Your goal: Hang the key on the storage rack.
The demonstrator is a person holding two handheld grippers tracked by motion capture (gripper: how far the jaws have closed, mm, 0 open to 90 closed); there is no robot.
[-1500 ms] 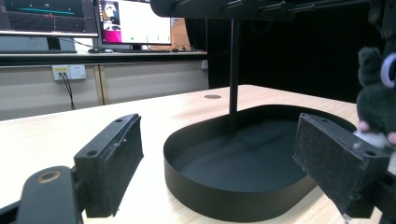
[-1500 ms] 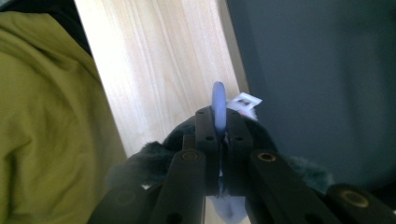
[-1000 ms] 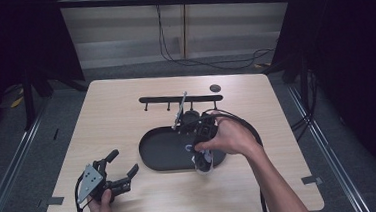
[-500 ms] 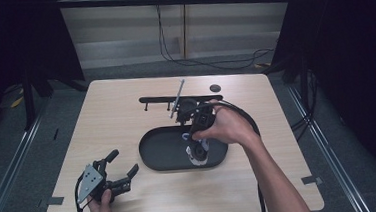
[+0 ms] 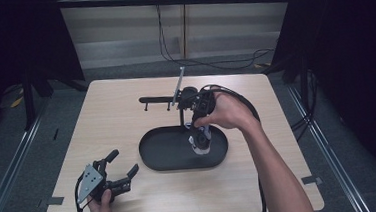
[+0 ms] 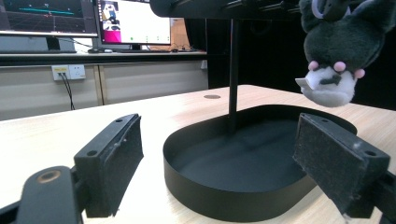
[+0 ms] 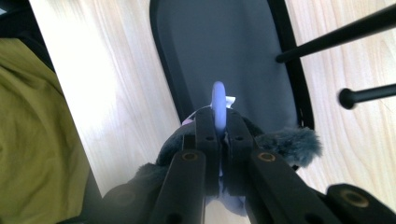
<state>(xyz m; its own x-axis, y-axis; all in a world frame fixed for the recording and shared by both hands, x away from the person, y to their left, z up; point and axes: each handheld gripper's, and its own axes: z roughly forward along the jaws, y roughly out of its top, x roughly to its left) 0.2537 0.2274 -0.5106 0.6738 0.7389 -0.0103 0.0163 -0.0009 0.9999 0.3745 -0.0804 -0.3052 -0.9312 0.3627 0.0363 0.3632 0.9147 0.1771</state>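
Your right gripper (image 7: 218, 140) and its jaws hide most of the plush toy (image 7: 285, 140), whose top is cut off in the left gripper view.

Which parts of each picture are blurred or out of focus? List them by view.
Right gripper view: the right gripper and the lilac plastic ring it clamps are soft, the black oval tray clearer. Left gripper view: the grey plush toy is sharp, the far monitors hazy. High view: evenly lit, coarse.
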